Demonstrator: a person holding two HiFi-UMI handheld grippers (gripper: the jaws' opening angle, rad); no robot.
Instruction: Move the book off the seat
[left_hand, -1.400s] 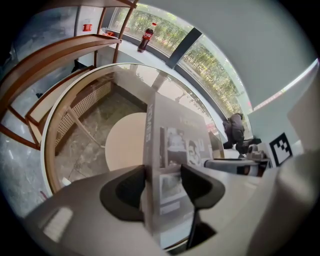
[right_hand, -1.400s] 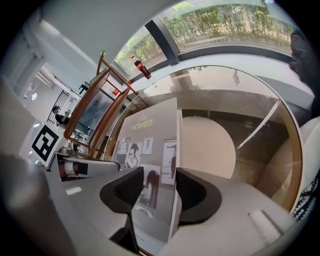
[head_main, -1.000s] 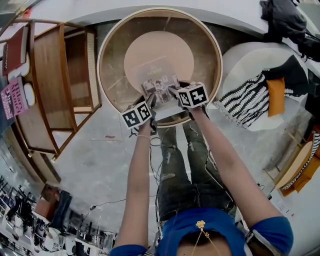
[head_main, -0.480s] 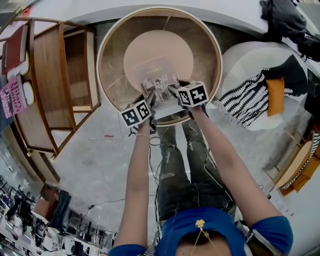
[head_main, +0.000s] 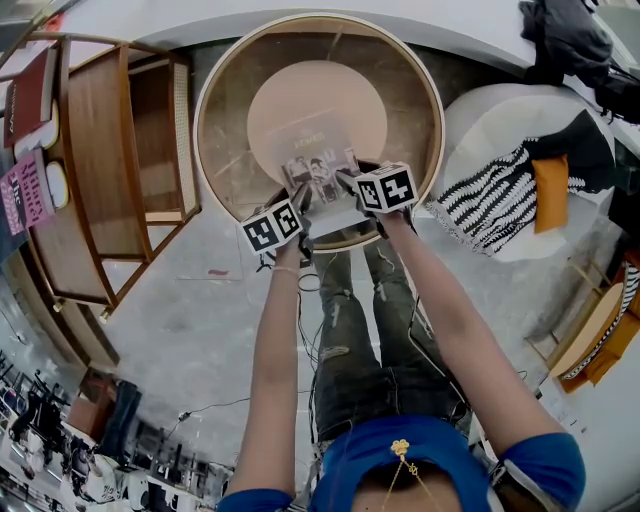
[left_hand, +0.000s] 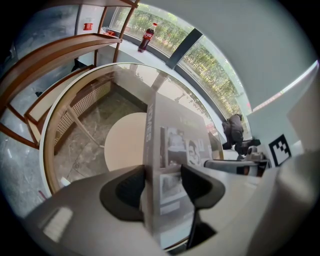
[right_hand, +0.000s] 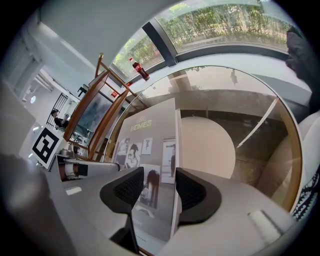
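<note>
A thin grey book (head_main: 318, 168) with black-and-white photos on its cover hangs over the near part of a round glass table (head_main: 215, 90). My left gripper (head_main: 302, 203) is shut on the book's near left edge, and my right gripper (head_main: 346, 184) is shut on its near right edge. In the left gripper view the book (left_hand: 175, 140) stands edge-on between the dark pads (left_hand: 131, 190). The right gripper view has the cover (right_hand: 150, 140) facing up, clamped between both pads (right_hand: 190, 189). A white round seat (head_main: 490, 115) is at the right.
The table has a wooden rim and a beige round base (head_main: 330, 95) under the glass. A wooden shelf unit (head_main: 110, 150) with books stands at the left. A striped cushion (head_main: 490, 205) and an orange one (head_main: 550, 190) lie on the seat. A cola bottle (left_hand: 145, 39) stands by the window.
The book and both grippers have edged slightly farther over the table, then held still. Both grips are unchanged.
</note>
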